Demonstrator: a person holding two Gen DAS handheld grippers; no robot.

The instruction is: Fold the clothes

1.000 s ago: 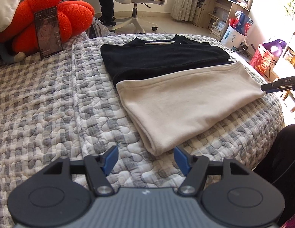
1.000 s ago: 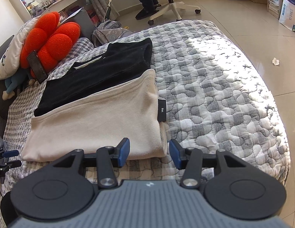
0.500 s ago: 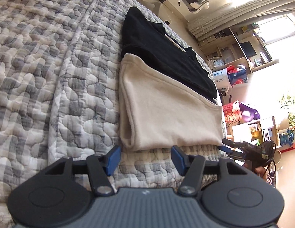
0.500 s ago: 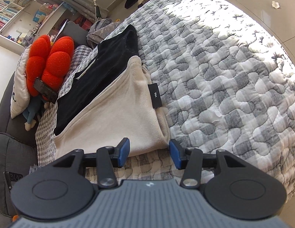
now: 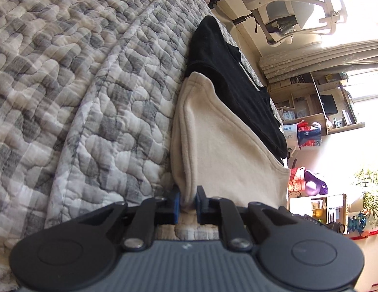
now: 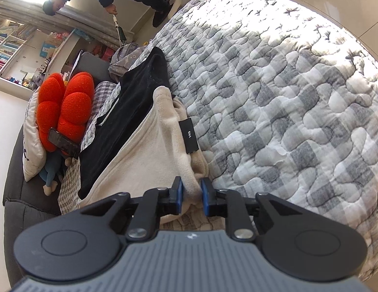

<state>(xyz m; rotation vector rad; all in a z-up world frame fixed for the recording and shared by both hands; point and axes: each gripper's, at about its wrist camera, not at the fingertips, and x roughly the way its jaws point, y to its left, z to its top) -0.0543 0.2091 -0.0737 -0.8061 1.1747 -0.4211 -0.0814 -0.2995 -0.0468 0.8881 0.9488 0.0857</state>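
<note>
Pinching the near corners of the cream garment (image 5: pixel 220 146), we have the left tool (image 5: pixel 188 204) and right tool (image 6: pixel 191 196) freshly closed on its fleece, one at each end of its near edge. It lies on the quilted bed (image 6: pixel 274 97), overlapping the black garment (image 6: pixel 130 112) beyond it. Next we judge a lift and fold toward the black garment; open quilt lies on both sides.

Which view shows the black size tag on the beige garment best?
The right wrist view: the black tag lies flat and unobstructed on the beige garment, its white print facing the camera. The left wrist view shows the same garment from its other end, but no tag.
</note>
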